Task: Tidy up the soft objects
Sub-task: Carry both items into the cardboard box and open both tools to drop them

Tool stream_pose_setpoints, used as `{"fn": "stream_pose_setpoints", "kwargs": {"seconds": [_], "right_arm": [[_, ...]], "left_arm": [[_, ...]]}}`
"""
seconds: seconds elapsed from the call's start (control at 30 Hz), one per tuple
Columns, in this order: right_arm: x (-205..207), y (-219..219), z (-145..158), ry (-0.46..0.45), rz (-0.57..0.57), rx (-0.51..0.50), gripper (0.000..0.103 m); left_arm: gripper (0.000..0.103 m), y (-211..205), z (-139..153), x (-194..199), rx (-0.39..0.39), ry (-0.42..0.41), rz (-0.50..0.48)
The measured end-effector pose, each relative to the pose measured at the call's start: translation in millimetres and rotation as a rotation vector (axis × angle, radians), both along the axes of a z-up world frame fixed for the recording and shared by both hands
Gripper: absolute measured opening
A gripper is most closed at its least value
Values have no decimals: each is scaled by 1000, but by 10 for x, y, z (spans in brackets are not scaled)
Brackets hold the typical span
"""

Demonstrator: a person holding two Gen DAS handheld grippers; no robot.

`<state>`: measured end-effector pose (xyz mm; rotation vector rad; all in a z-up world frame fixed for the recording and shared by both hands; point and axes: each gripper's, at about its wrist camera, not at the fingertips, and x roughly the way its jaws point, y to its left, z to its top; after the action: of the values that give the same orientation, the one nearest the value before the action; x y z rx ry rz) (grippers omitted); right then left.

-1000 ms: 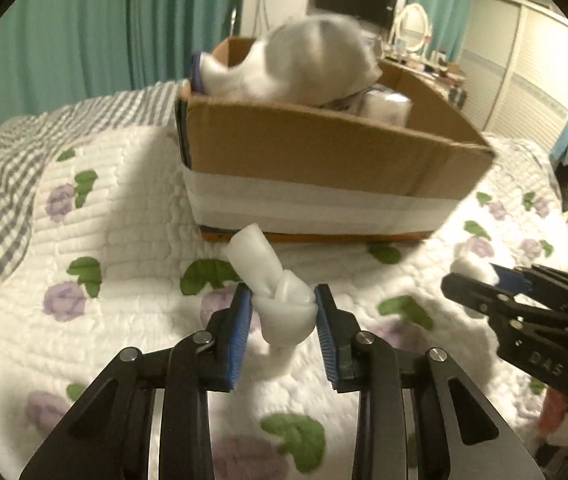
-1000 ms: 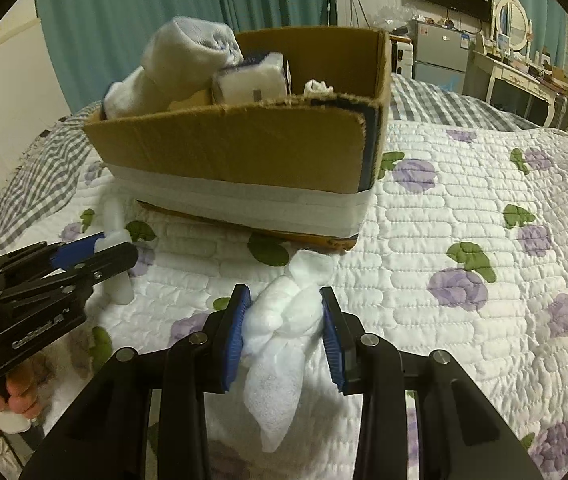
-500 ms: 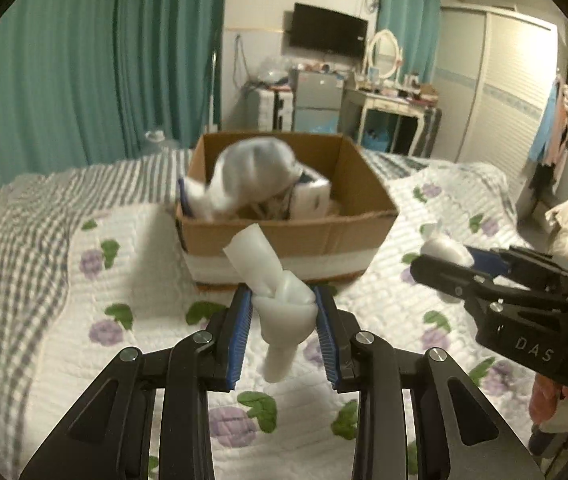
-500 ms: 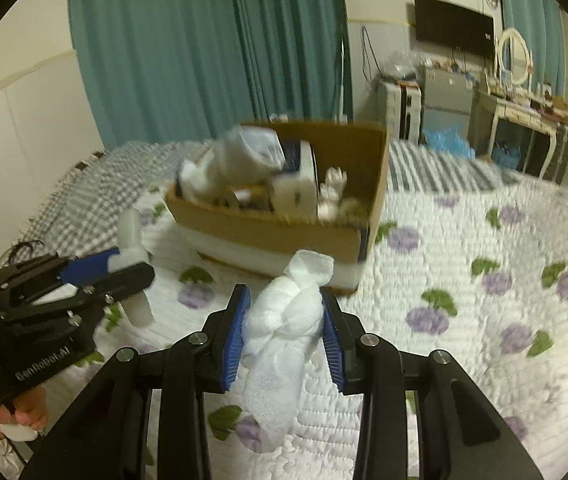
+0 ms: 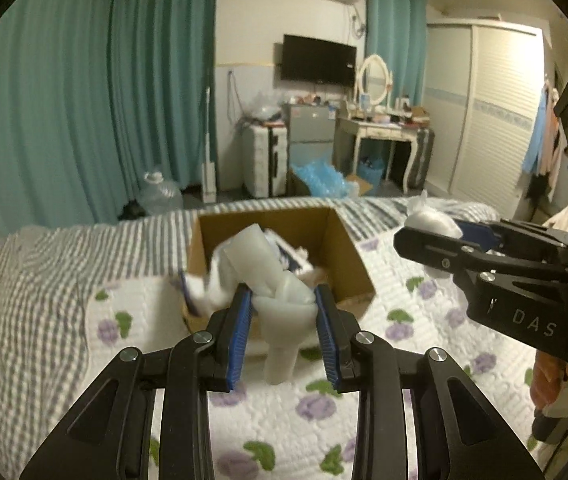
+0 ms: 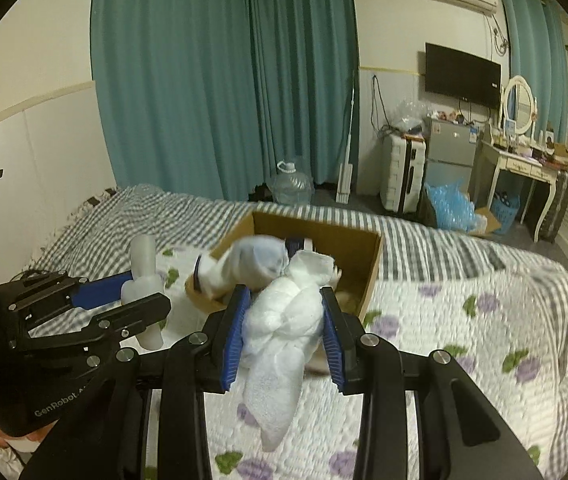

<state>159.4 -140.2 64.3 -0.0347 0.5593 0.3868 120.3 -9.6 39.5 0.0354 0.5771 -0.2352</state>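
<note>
My left gripper is shut on a smooth white knotted cloth, held in the air above the bed. It also shows in the right wrist view, at the left. My right gripper is shut on a fluffy white knotted towel, also held up; it also shows in the left wrist view. Ahead of both, a cardboard box stands on the quilt and holds several soft white items. Both bundles hide part of the box.
The box sits on a white floral quilt over a grey checked blanket. Beyond the bed are teal curtains, a water jug, a suitcase, a small fridge and a dressing table.
Both grippers have risen high and drawn back with their bundles. The box now looks smaller and lower, and the room beyond the bed has come into view.
</note>
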Motion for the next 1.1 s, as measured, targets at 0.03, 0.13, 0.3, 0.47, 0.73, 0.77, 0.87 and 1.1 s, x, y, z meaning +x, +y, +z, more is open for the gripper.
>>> {"fn": "stream_pose_setpoints", "kwargs": {"seconds": [0.03, 0.13, 0.3, 0.47, 0.73, 0.77, 0.87, 1.1], "right_arm": [[43, 1, 30, -5, 0, 1, 35], [284, -5, 87, -13, -2, 14, 35], [819, 14, -15, 15, -9, 14, 35], [1432, 21, -306, 110, -11, 43, 35], [2006, 34, -654, 152, -26, 57, 45], [2046, 11, -671, 153, -29, 69, 57], [2102, -72, -683, 137, -40, 111, 77], [2039, -282, -558, 101, -92, 123, 82]], "left_arm": [[31, -2, 18, 52, 2, -4, 0], [31, 15, 61, 270, 5, -11, 8], [31, 15, 12, 706, 24, -3, 23], [31, 2, -160, 1112, 43, 17, 30], [31, 8, -416, 1718, 84, 61, 37], [31, 11, -423, 1770, 83, 64, 36], [34, -20, -442, 1958, 99, 70, 19], [77, -102, -479, 2054, 159, 60, 52]]}}
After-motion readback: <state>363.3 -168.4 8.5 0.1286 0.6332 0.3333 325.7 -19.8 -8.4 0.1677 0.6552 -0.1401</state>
